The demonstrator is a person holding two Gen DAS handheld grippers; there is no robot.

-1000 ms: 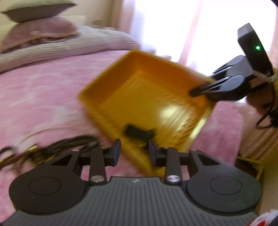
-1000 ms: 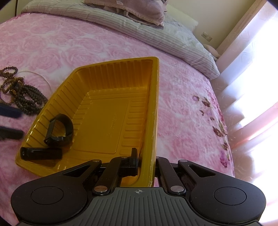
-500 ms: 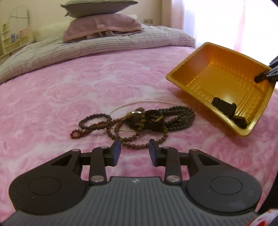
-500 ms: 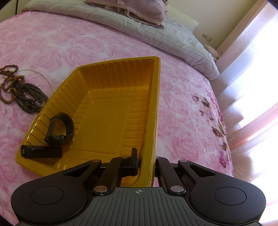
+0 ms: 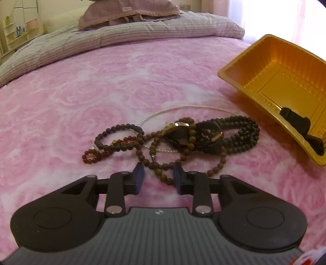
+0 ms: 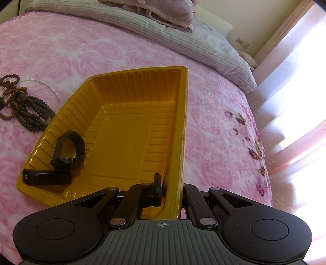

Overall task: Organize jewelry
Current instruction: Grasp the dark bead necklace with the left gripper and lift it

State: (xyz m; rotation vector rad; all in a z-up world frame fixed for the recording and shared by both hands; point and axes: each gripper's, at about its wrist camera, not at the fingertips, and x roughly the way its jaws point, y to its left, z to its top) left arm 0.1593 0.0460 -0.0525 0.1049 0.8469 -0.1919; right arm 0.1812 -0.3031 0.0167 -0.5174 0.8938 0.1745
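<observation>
My left gripper (image 5: 159,176) hangs spread over the nearest loop of the tangled bead necklaces (image 5: 179,140) just ahead. My right gripper (image 6: 171,190) pinches the yellow tray's (image 6: 183,114) side wall. Next I judge: close on one strand, lift it rightward into the tray.

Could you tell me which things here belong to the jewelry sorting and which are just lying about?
Part of the job:
- tangle of bead strands on the bedspread
- thin pale chain
- yellow tray, its wall clamped by the right gripper
- black band and black bar inside it
- left gripper, open beside the beads

Just lying about:
- pillow
- striped quilt
</observation>
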